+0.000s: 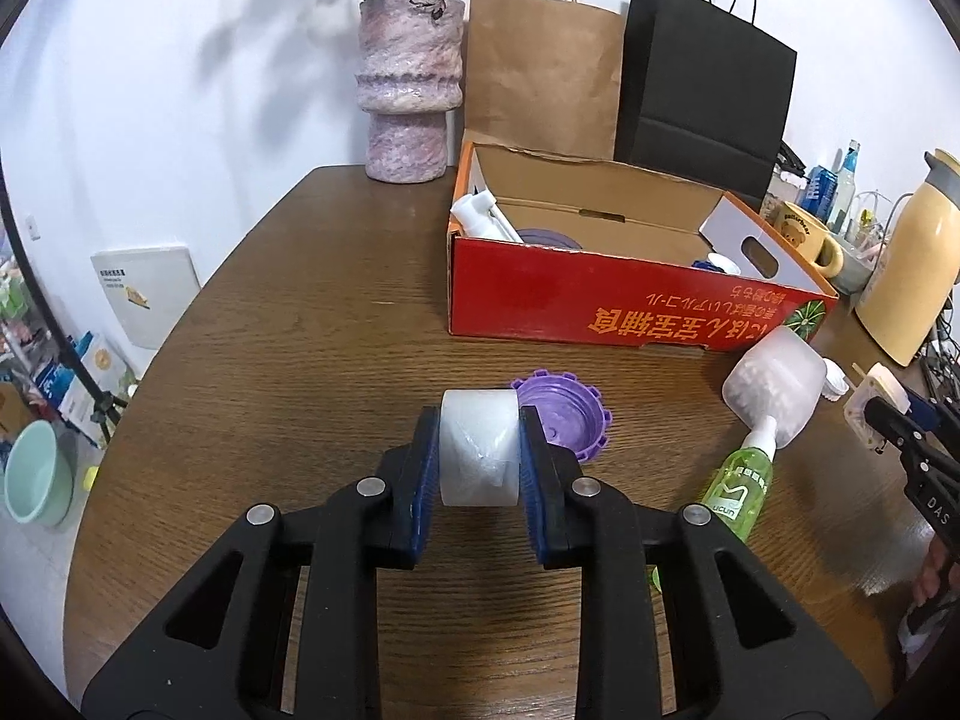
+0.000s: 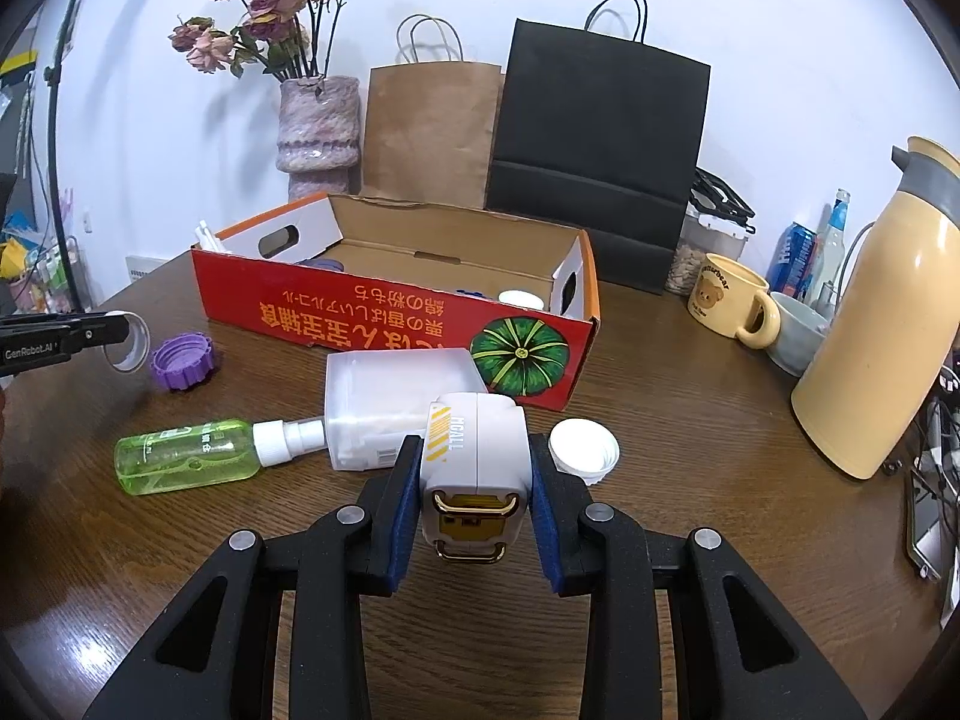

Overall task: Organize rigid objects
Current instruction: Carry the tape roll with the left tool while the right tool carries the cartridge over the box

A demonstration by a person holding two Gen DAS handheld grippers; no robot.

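The table (image 1: 270, 330) is dark brown with a wood grain. The box (image 2: 384, 318) is red outside with orange lettering and a green-striped pumpkin picture, orange along its rim, plain brown inside. The cap (image 1: 564, 420) is purple. The roll (image 1: 478, 447) is cloudy white, between blue pads (image 1: 420, 480) on black fingers. The bottle (image 2: 186, 456) is bright green with a white sprayer. The toy (image 2: 474, 468) is white with gold trim and yellow stripes. The jug (image 2: 870, 348) is pale yellow with a grey band. The vase (image 1: 408, 84) is mottled pink and purple. One bag (image 1: 540, 72) is brown, the other black.
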